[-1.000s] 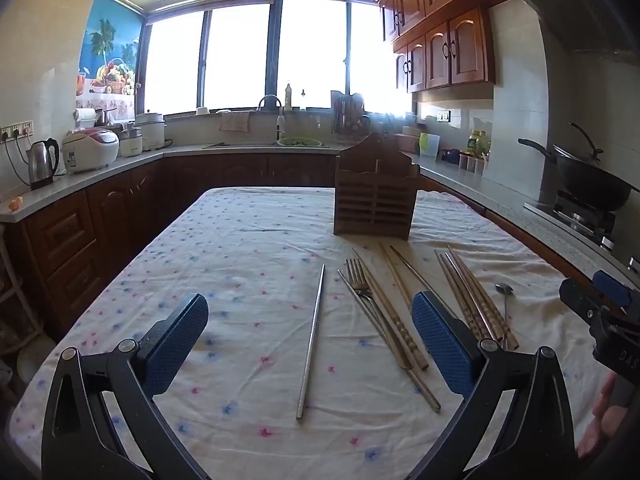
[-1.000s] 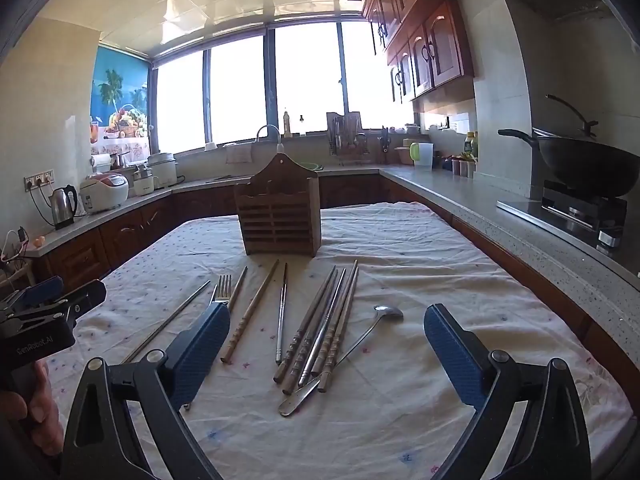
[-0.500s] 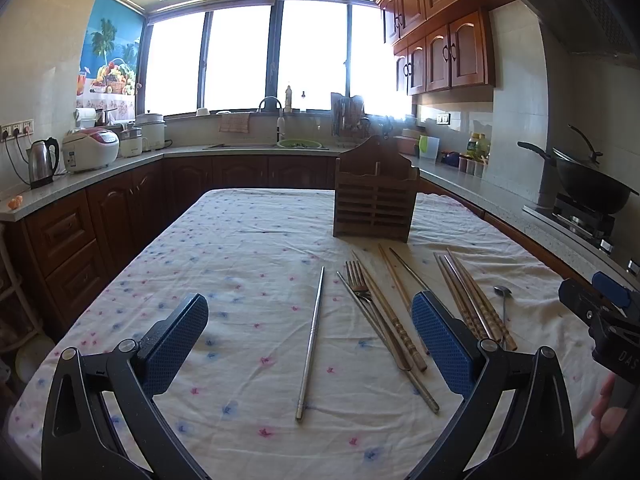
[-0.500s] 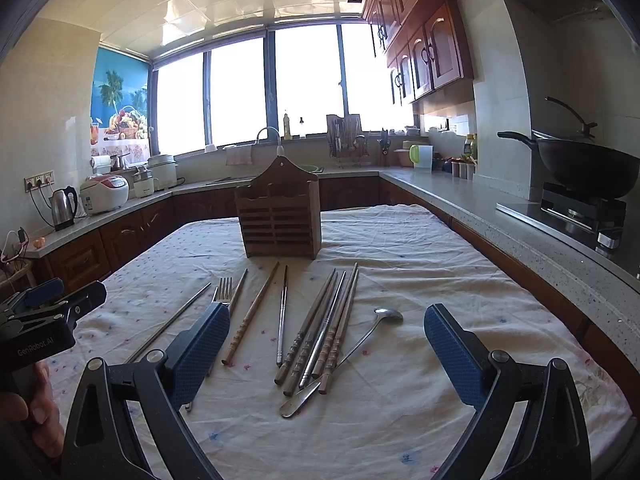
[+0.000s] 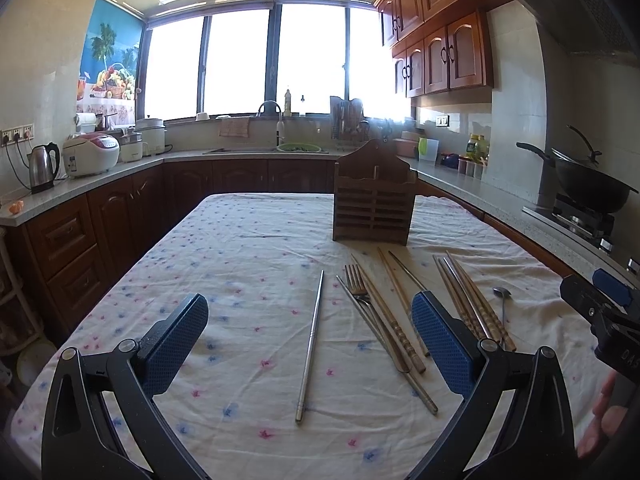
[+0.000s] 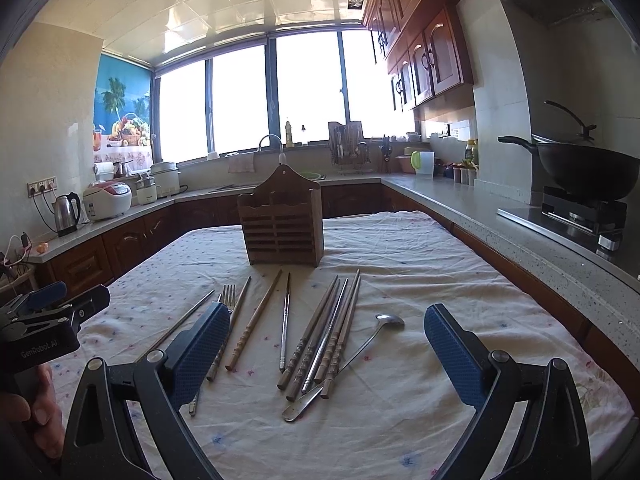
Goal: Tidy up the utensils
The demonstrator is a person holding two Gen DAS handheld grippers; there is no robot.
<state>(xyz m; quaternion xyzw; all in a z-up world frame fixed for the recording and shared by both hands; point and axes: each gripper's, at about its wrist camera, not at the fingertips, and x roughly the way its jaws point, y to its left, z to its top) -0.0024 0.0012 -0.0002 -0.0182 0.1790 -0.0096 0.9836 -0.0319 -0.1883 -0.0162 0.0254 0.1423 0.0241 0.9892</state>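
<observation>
wooden holder (image 6: 282,228) behind scattered chopsticks (image 6: 328,336), fork (image 5: 356,286), spoon (image 6: 384,326)

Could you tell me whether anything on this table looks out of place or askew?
Nothing looks damaged or spilled. The utensils simply lie loose on the tablecloth before the wooden holder; one metal chopstick lies apart from the rest.

Left gripper (image 5: 310,340) held level and low, blue pads (image 5: 176,340) spread wide apart, gripping nothing. Right gripper (image 6: 326,356) likewise wide open and empty. Fingertips of a hand (image 6: 38,420) wrapped around the left handle.
</observation>
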